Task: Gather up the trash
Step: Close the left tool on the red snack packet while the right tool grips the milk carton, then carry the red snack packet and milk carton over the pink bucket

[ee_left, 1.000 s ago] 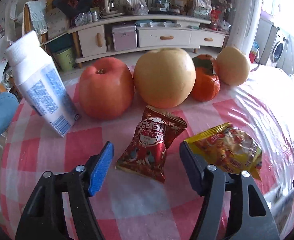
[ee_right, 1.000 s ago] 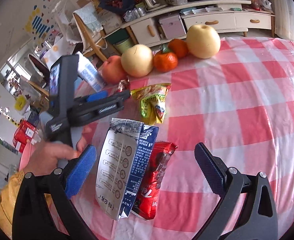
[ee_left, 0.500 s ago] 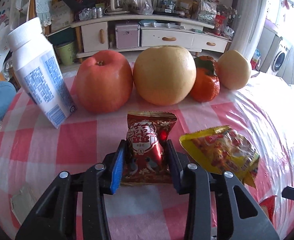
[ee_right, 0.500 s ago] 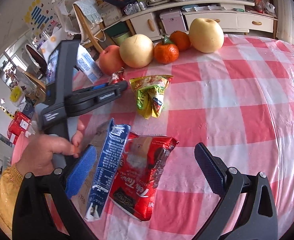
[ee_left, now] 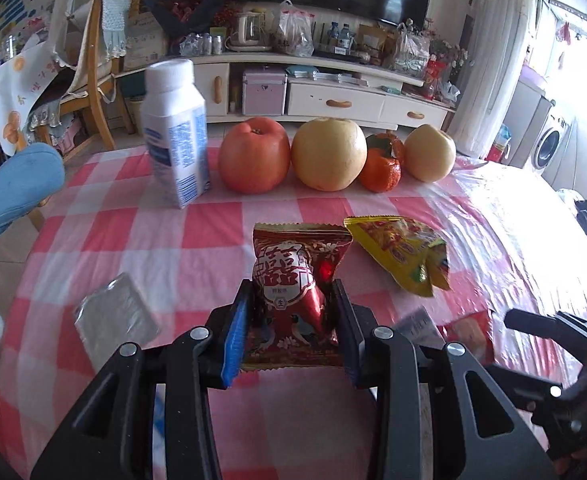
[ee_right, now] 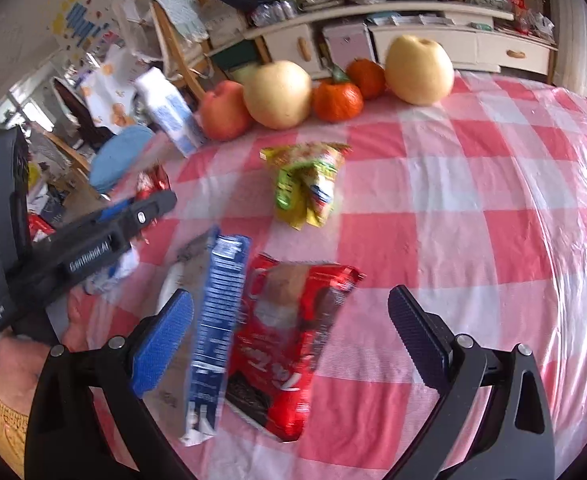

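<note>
My left tool [ee_left: 291,330] pinches one red snack packet [ee_left: 297,280] above the checked worktop [ee_left: 197,240]. My right tool [ee_right: 293,332] gapes, empty, over one flattened blue carton [ee_right: 217,320] and one red wrapper [ee_right: 289,340]. Beyond: one yellow packet [ee_left: 403,256], one apple [ee_left: 253,154], two pears [ee_left: 329,152], two oranges [ee_right: 337,96].

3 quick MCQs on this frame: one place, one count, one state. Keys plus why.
1. The yellow snack packet lies where, in the left wrist view?
A. right of the held red wrapper
B. behind the apple
C. on the chair

2. How many round fruits line the table's far edge?
A. three
B. five
C. seven

3. The left gripper is
A. open, empty
B. shut on the red wrapper
C. out of view

Key: 1 A, it lies on the cloth to the wrapper's right. 2 B, the right wrist view shows five. 3 B, both pads press the wrapper's sides.
</note>
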The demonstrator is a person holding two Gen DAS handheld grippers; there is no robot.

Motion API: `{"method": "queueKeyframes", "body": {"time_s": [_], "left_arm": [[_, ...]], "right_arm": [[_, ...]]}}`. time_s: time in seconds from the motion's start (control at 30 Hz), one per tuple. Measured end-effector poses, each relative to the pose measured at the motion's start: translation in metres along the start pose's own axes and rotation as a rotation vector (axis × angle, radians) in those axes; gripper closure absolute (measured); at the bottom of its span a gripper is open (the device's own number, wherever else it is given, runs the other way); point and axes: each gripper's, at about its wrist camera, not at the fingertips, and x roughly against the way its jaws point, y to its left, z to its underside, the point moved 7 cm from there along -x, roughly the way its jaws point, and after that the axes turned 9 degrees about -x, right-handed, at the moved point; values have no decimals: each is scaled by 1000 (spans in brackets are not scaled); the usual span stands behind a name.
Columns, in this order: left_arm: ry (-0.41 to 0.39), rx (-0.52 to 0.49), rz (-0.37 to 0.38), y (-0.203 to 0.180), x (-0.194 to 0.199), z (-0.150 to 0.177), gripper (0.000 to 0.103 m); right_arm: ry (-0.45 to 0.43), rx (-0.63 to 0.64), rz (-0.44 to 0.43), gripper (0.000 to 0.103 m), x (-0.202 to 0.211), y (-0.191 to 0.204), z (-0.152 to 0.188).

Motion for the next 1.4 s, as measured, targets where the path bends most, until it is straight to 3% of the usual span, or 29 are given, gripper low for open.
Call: {"method": "queueKeyframes", "body": {"time_s": [0.1, 0.27, 0.63, 0.7, 0.77, 1.23, 1.4], "left_arm": [[-6, 20, -5, 1, 17, 10, 63], [-22, 73, -22, 3, 42, 31, 63], [-53, 151, -23, 26, 64, 59, 63], [-59, 155, -18, 29, 66, 60, 63], [-63, 157, -9, 31, 68, 61, 63], [-95, 208, 15, 58, 94, 66, 63], [-118, 218, 2, 70, 108, 65, 63]], "right_arm": [[17, 53, -42, 8, -2, 20, 10], [39, 159, -13, 20, -12, 48, 28], [-25, 375, 182, 23, -34, 65, 47], [-46, 414, 218, 34, -37, 67, 49], [-58, 433, 233, 36, -38, 67, 49], [-123, 244, 94, 41, -3, 60, 30], [-150, 243, 91, 41, 9, 72, 32]]}}
